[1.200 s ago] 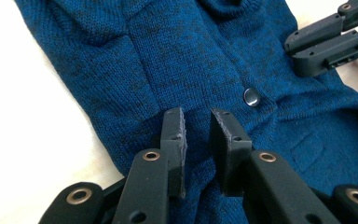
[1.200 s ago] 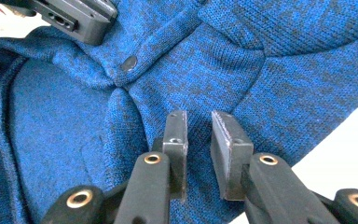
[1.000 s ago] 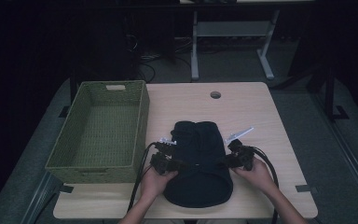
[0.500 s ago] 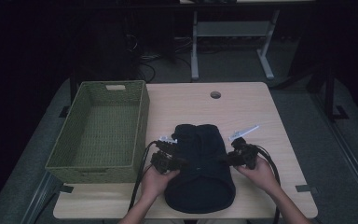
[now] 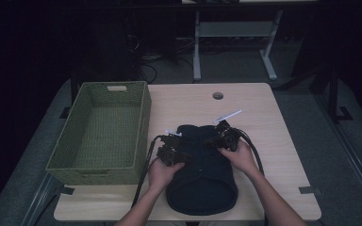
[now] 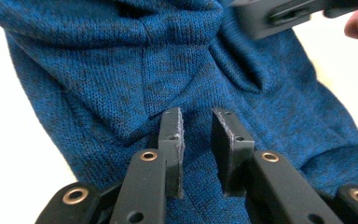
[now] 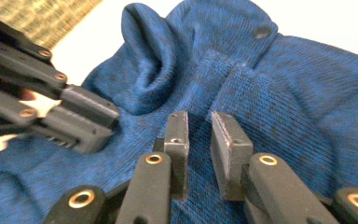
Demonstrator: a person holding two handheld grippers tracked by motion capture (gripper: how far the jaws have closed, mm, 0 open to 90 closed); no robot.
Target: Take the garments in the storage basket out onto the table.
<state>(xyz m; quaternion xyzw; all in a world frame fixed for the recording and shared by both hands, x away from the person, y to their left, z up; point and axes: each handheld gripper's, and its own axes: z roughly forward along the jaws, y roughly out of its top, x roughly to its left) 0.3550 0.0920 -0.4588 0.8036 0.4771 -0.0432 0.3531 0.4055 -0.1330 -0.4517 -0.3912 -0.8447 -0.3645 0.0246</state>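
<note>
Clearly the blue knit sweater (image 5: 201, 172) is soft, light and floppy; it lies folded on the tabletop (image 5: 273, 155) near its front edge, just right of the green basket (image 5: 101, 132). It will sag and unfold if lifted by one point, so both sides of a doubled fold are the safest hold. The left gripper (image 6: 196, 135) hovers over the cloth with its jaws a narrow gap apart and nothing pinched between them; the right gripper (image 7: 199, 137) is the same, just above a raised fold. Each gripper is close to the other, so they could bump. The basket's near wall stands high beside the sweater.
</note>
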